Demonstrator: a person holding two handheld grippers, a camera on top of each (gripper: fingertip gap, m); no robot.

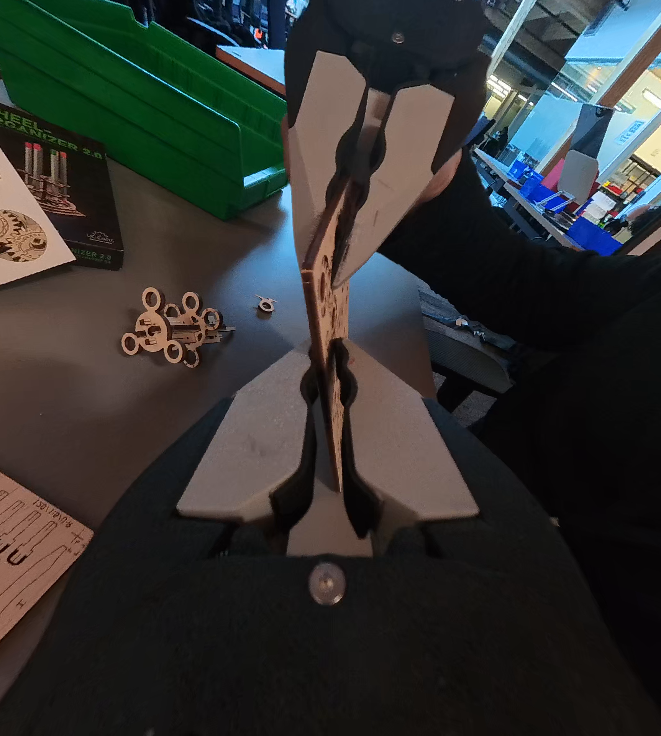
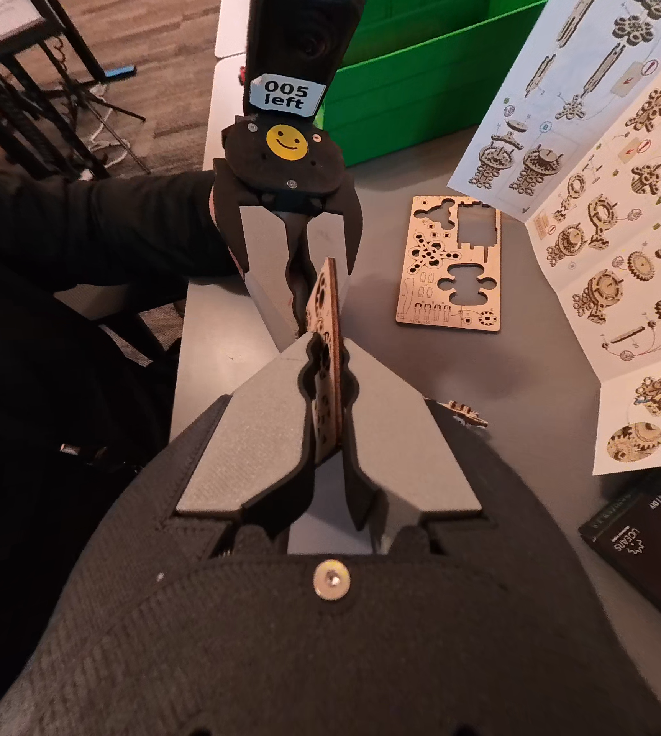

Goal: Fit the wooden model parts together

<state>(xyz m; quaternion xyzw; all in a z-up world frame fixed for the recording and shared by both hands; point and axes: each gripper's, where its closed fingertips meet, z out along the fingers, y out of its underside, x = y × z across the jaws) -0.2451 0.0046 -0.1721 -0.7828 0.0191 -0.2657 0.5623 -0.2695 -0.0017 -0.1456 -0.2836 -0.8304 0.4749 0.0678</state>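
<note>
Both jaws pinch one wooden sheet [image 1: 322,318]; only right view shows the punched-out sheet [image 2: 450,265].

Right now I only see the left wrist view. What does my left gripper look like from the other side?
Observer: The left gripper, pinching the wooden board, has a round yellow smiley sticker on its black body.
Operator: Funny! Is the flat wooden sheet on the table full of parts?
Observer: No. The flat sheet has several big empty cut-outs.
Operator: And the paper with drawings?
Observer: The instruction sheet lies unfolded beside the flat sheet, covered in many drawn steps.
</note>
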